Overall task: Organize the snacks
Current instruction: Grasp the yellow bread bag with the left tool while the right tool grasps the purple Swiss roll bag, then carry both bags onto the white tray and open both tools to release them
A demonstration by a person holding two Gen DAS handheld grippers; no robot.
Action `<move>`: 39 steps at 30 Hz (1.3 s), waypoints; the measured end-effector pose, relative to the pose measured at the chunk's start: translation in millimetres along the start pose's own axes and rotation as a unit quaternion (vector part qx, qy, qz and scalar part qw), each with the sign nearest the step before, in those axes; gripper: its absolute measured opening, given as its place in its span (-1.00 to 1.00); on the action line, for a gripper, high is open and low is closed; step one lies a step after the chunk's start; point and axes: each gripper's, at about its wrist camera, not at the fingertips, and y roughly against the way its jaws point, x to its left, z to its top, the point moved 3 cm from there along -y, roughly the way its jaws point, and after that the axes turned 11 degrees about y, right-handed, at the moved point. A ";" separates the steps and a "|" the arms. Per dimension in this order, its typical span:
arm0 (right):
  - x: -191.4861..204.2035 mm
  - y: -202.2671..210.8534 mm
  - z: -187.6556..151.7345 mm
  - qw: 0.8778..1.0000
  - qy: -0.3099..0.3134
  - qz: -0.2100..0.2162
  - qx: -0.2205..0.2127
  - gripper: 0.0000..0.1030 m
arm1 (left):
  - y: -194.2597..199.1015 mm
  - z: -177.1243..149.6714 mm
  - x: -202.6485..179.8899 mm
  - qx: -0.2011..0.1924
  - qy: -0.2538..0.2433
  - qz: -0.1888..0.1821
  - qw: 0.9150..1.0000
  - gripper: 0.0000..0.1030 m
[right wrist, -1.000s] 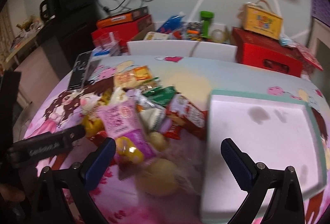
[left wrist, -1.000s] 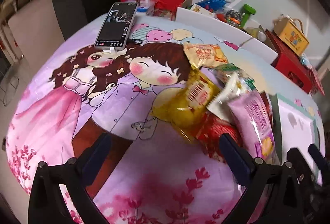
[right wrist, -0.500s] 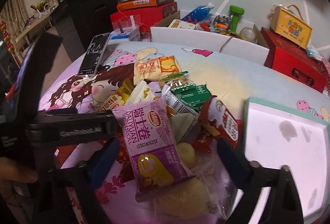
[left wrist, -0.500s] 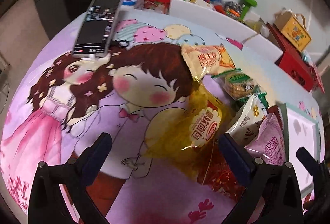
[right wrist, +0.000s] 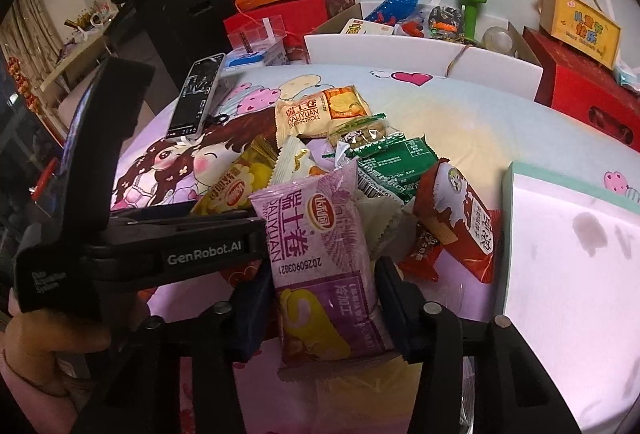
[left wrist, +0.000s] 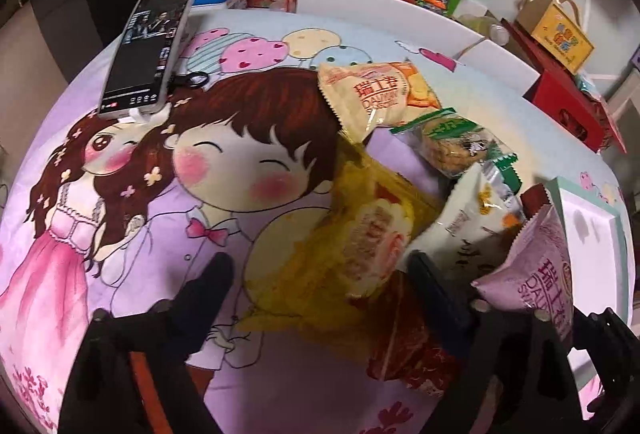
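Note:
My right gripper (right wrist: 324, 298) is shut on a purple Swiss-roll packet (right wrist: 320, 246), holding it by its lower half above the snack pile. That purple packet (left wrist: 532, 274) also shows at the right of the left wrist view. My left gripper (left wrist: 320, 290) is open, its fingers on either side of a yellow snack packet (left wrist: 352, 254) that lies on the cartoon tablecloth. From the right wrist view the left gripper (right wrist: 200, 234) shows side-on, held by a person's hand (right wrist: 40, 346). A white tray with a teal rim (right wrist: 512, 194) sits to the right.
The pile holds a cream Swiss-roll packet (right wrist: 316, 112), green packets (right wrist: 396, 158), a white packet (left wrist: 472, 218) and red packets (right wrist: 460, 218). A phone (left wrist: 148, 50) lies at the table's far left. Red boxes (right wrist: 580, 90) and clutter stand behind the table.
My right gripper's fingers have come together on the purple packet and raised it. My left gripper has moved in over the yellow packet, with its fingers somewhat narrower.

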 end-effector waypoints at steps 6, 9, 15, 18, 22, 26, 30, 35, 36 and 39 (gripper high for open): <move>2.8 3.6 -0.5 1.000 0.004 0.004 -0.005 -0.13 | 1.9 -0.3 -1.1 0.002 0.004 -0.014 1.000 -0.02; 3.4 5.1 -0.8 1.000 0.004 0.006 -0.007 -0.16 | 5.3 0.1 -0.8 -0.003 0.007 -0.013 1.000 -0.13; 5.4 13.1 0.2 1.000 0.007 0.009 -0.019 -0.18 | 14.6 0.2 1.4 -0.013 0.015 -0.009 1.000 -0.17; 5.8 22.2 1.8 0.999 0.008 0.009 -0.031 -0.18 | 23.4 2.0 -1.8 -0.024 0.011 -0.009 1.000 -0.18; 3.7 30.7 2.4 0.999 0.004 0.006 -0.041 -0.18 | 35.1 2.9 -6.4 -0.039 0.005 -0.010 0.999 -0.18; -0.7 36.0 2.4 0.999 -0.001 0.002 -0.047 -0.18 | 45.6 3.9 -9.8 -0.050 0.003 -0.019 0.999 -0.18; -6.7 39.3 1.5 0.999 -0.009 -0.005 -0.048 -0.18 | 48.7 3.9 -14.6 -0.053 -0.003 -0.021 0.998 -0.18; -15.2 40.8 -0.1 0.999 -0.020 -0.011 -0.048 -0.18 | 43.5 3.0 -11.7 -0.047 0.006 -0.013 0.999 -0.18; -16.4 41.7 -0.5 0.998 -0.022 -0.012 -0.049 -0.18 | 44.2 3.8 -9.4 -0.049 0.012 -0.011 0.999 -0.18; -20.1 43.4 -0.8 0.998 -0.028 -0.016 -0.052 -0.19 | 49.5 7.8 0.7 -0.067 0.031 0.002 0.997 -0.18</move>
